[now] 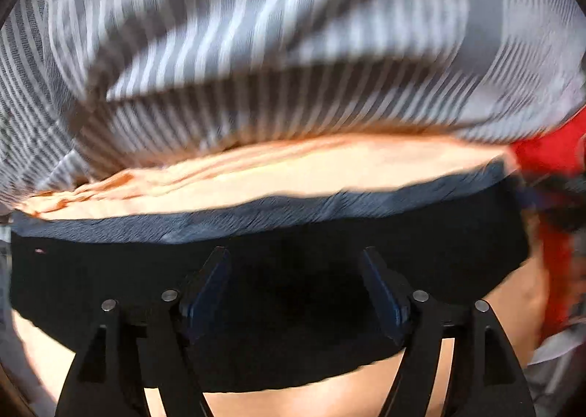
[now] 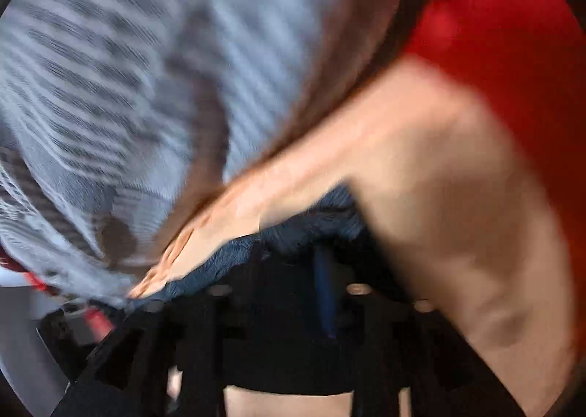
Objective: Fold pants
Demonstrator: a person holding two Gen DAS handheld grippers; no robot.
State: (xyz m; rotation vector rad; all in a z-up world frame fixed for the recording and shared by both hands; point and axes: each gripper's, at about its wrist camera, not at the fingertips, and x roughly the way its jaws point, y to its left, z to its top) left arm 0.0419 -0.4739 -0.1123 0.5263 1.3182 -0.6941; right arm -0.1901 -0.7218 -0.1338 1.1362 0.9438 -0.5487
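You are looking through two fisheye lenses whose dark round rims cut off the corners and bend everything near the edges. Light is bright and warm, falling from above onto the peach surface (image 1: pixel 293 175), which nearly washes out, while the black cloth (image 1: pixel 278 307) sinks into featureless shadow. In the left wrist view the striped fabric (image 1: pixel 256 32) smears into streaks, though the metal near the lens stays crisp. The right wrist view is blurred throughout, with soft edges and a glowing red patch (image 2: pixel 512 14).

One black fabric pants piece (image 1: pixel 267 325), one peach cloth (image 1: pixel 293 175), one grey-and-white striped cloth (image 1: pixel 256 32), one red cloth (image 2: pixel 512 32).
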